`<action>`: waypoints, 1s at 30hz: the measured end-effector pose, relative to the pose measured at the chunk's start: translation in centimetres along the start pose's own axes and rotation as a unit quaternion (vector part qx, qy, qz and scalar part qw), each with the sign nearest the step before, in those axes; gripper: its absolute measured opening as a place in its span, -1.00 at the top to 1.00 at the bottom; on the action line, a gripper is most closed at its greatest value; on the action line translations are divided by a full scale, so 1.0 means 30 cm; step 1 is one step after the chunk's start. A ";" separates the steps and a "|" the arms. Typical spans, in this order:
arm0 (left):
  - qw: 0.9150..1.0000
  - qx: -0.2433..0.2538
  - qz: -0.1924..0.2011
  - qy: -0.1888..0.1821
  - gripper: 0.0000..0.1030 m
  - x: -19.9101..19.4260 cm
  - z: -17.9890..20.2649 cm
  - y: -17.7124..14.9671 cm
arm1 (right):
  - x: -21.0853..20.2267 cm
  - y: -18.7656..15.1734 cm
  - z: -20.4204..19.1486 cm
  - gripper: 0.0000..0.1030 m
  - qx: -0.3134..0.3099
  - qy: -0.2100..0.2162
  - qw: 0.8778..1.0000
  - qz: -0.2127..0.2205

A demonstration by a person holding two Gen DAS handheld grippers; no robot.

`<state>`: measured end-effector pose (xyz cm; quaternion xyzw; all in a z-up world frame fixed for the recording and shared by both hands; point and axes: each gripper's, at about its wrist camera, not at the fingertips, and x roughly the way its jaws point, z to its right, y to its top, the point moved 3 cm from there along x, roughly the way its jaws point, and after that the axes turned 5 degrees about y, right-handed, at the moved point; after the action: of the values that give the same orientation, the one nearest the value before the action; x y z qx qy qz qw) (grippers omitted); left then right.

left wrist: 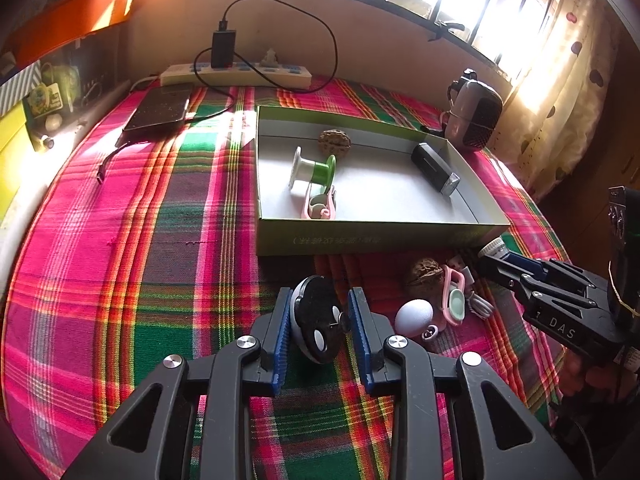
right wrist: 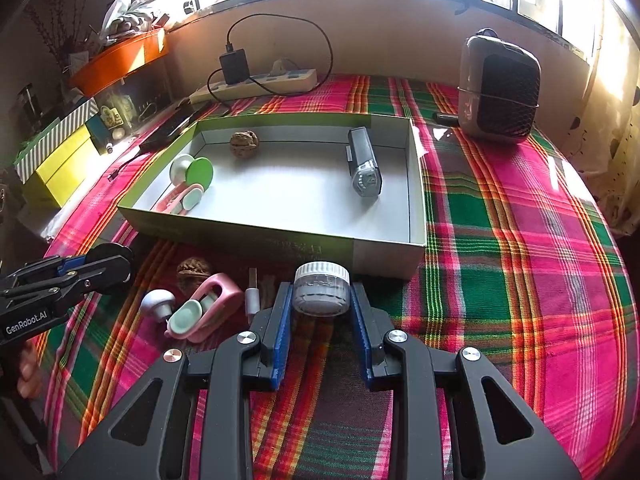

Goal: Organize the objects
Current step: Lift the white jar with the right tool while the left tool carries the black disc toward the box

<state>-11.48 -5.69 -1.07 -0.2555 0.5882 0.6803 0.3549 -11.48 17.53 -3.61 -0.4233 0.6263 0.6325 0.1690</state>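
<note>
- Left gripper (left wrist: 319,322) has its blue pads closed in on a black disc-shaped gadget (left wrist: 316,320), pinched between both fingers just above the plaid tabletop (left wrist: 120,240).
- Right gripper (right wrist: 321,312) is clamped on a small clear jar (right wrist: 321,288) with a white ribbed lid, the pads touching its sides; the jar sits right in front of the box's near wall.
- The green-sided box (right wrist: 384,256) lies open at 12 o'clock from both grippers, white inside.
- In the box: a walnut (right wrist: 244,143) at its far wall, a green-and-white spool (right wrist: 191,170) at its 9 o'clock side, a pink clip (right wrist: 180,202) just near of the spool, and a black flashlight-like device (right wrist: 364,168) toward 3 o'clock.
- Loose on the cloth between the grippers: a second walnut (right wrist: 193,274), a white egg-shaped piece (right wrist: 158,302), another pink clip with mint pads (right wrist: 204,310), and a white cable end (right wrist: 253,296), all close together.
- At 1 o'clock from the box, a small heater (right wrist: 500,92) stands upright.
- Along the far wall, a power strip (right wrist: 260,82) carries a black charger (right wrist: 235,65).
</note>
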 end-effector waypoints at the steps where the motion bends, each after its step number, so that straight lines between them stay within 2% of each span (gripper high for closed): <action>1: 1.000 0.001 0.003 -0.001 0.51 -0.004 0.010 0.003 | -0.005 0.004 -0.002 0.44 -0.001 0.001 1.000 0.002; 13: 1.000 0.008 0.022 0.005 0.51 -0.043 0.027 0.032 | -0.031 0.026 -0.017 0.44 -0.008 0.007 1.000 0.012; 21: 0.999 0.013 0.039 0.009 0.51 -0.050 0.026 0.110 | -0.032 0.069 -0.025 0.44 -0.011 0.012 1.000 0.018; 30: 0.999 0.016 0.046 0.015 0.51 0.000 0.020 0.221 | 0.005 0.147 -0.057 0.44 -0.026 0.025 0.999 0.021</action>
<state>-16.65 -5.47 3.14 -0.2327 0.6156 0.6823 0.3183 -14.31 15.18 -0.61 -0.4300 0.6226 0.6409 0.1292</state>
